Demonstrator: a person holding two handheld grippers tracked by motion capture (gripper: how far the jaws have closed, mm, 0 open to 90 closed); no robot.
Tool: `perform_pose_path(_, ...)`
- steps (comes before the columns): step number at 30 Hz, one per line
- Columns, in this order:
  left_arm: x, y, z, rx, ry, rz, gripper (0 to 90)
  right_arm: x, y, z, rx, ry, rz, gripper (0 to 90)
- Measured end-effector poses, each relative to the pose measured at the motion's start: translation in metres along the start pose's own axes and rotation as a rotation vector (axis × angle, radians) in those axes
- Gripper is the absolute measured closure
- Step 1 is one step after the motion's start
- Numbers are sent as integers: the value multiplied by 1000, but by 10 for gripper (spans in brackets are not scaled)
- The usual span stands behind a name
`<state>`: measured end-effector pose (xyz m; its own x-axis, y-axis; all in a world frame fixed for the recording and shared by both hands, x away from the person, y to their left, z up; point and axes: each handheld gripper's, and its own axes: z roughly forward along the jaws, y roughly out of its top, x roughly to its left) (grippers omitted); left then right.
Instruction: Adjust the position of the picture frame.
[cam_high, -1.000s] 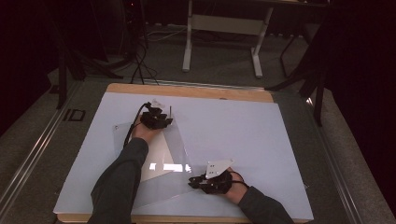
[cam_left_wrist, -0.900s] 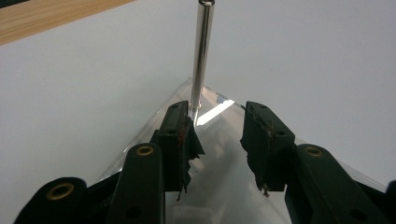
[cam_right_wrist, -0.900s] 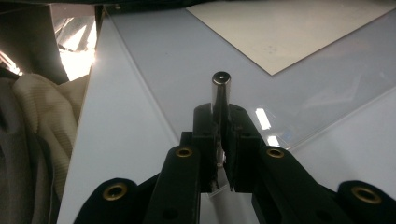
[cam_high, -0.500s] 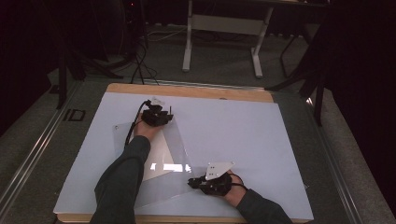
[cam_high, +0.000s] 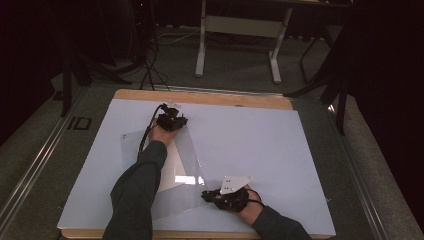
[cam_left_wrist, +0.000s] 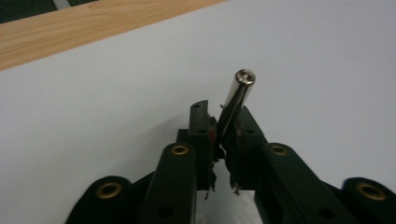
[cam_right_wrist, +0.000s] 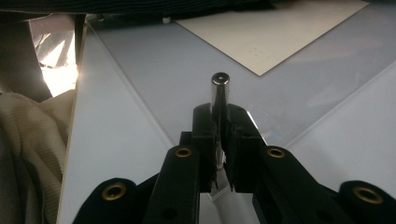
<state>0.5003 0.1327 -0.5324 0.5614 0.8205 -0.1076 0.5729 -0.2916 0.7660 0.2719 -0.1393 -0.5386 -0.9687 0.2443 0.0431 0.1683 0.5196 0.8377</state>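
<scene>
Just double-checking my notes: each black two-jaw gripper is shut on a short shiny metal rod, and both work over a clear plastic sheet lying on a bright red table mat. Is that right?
Not quite: the mat is pale blue-white, not red, as the high view shows. The rest holds: the left gripper is shut on a short shiny metal rod, the right gripper on another, over the clear plastic sheet.

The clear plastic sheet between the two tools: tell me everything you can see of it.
The clear plastic sheet lies flat on the pale blue table. It looks thin, glossy and see-through, with a bright glare patch and a white paper showing through it. The left tool sits at its far corner, the right tool at its near edge; a sleeve crosses over it.
</scene>
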Motion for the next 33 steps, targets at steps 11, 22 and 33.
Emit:
perform_pose_path(11,-1,11,-7,48,69,85,851,-10,-1,-7,-35,2,116,833)
perform_pose_path(22,22,15,-37,43,87,30,853,-44,2,-42,-116,-111,241,806)
perform_pose_path(33,27,-1,-59,62,41,55,854,-114,-3,-78,-120,-397,337,820)
